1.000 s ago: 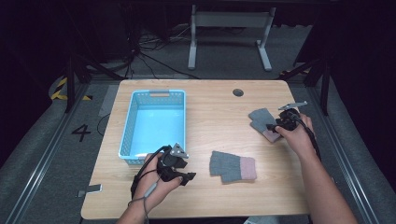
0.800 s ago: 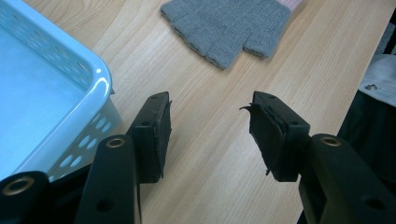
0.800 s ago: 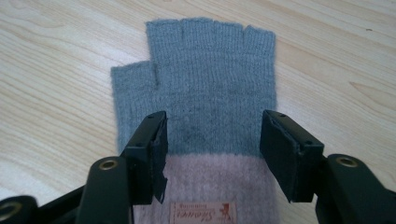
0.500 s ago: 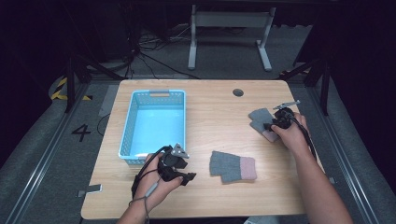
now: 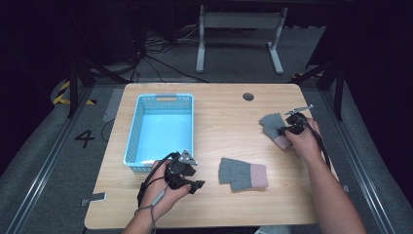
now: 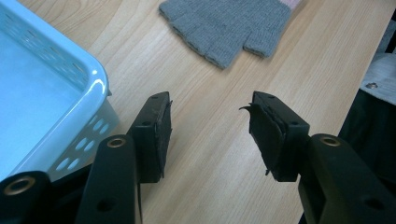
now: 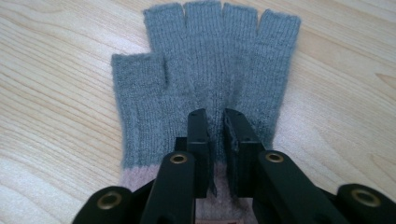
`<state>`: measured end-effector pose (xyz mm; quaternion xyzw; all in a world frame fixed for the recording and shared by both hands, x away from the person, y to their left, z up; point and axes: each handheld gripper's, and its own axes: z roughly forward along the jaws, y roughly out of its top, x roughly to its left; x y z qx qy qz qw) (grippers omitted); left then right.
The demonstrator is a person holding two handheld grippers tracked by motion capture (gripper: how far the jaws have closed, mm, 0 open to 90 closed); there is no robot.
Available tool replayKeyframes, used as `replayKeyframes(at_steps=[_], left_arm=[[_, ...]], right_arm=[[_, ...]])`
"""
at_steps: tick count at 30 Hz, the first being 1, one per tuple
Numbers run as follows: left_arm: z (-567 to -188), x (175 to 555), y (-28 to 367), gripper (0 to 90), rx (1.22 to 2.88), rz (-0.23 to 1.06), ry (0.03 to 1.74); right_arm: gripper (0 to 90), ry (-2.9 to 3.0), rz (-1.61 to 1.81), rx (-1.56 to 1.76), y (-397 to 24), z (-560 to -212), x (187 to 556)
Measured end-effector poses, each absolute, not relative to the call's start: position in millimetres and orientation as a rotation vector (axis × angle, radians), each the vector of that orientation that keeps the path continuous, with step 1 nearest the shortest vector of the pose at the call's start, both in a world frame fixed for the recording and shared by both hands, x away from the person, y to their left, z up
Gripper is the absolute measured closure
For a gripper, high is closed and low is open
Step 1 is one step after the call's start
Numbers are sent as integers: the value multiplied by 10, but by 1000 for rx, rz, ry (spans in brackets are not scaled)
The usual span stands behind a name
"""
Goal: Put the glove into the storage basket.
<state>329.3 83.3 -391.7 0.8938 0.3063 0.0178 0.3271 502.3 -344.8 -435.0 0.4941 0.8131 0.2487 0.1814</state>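
The far glove (image 7: 205, 88) lies flat on the table (image 5: 229, 122) near its right edge, grey knit with cut-off fingers and a pink cuff toward the person. In the right gripper view the fingers point away and the knit lies smooth, apart from one small ridge raised between the jaws.

Handling judgement: soft, light, limp fabric. It will not hold shape when lifted, and it should drape from whatever point is pinched. Low risk of damage. Some risk of dragging across the wood instead of rising if the pinch catches too little cloth. The best hold looks to be where grey palm meets pink cuff, since the ribbed band is thicker there.

The right tool (image 7: 215, 122) sits at exactly that spot. Its jaws are drawn nearly together over the ridge of knit; a narrow gap shows, so whether the cloth is firmly clamped or only lightly nipped cannot be told.

A second glove (image 5: 242, 173), same colours, lies flat near the table's middle front, well apart from the first.

The left tool (image 6: 210, 123) rests low by the front corner of the blue basket (image 5: 141, 126), jaws spread wide and empty, the second glove just ahead of it. The basket appears empty.
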Motion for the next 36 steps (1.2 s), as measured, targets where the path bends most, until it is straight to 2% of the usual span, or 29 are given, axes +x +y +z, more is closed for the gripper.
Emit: replayKeyframes(at_steps=[12,24,36], left_arm=[[-3907,3317,800,498,2346,42,784],[-3895,3355,741,502,2350,28,756],[-3874,3388,690,506,2351,18,730]], right_arm=[[841,2285,744,1372,-3452,-4184,4910],[839,2299,849,1277,-3341,-3763,4612],[835,2362,924,1154,-3164,-3503,4347]])
